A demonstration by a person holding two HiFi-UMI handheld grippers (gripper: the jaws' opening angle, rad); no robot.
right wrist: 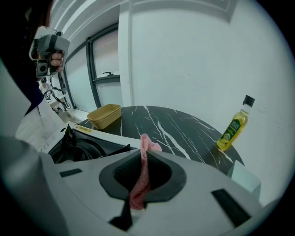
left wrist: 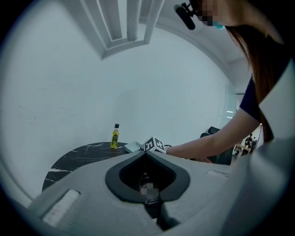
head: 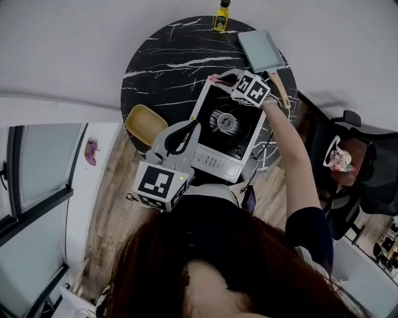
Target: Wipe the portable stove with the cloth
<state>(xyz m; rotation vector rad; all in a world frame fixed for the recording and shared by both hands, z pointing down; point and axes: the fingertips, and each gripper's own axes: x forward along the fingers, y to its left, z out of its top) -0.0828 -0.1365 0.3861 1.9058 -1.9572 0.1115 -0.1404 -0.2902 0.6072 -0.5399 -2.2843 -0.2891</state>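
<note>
At the far edge of the portable stove [head: 219, 148], the right gripper [right wrist: 144, 153] is clamped on the pink cloth [right wrist: 140, 180]; above the stove's near left corner, the left gripper [left wrist: 145, 152] hangs with jaws together, holding nothing

We look steeply down from overhead onto the round table [head: 161, 62] in the head view. Both gripper views sit low, facing the wall [left wrist: 69, 92], the right one close over the portable stove [right wrist: 83, 148]; all share the far-edge bottle [head: 221, 15].
</note>
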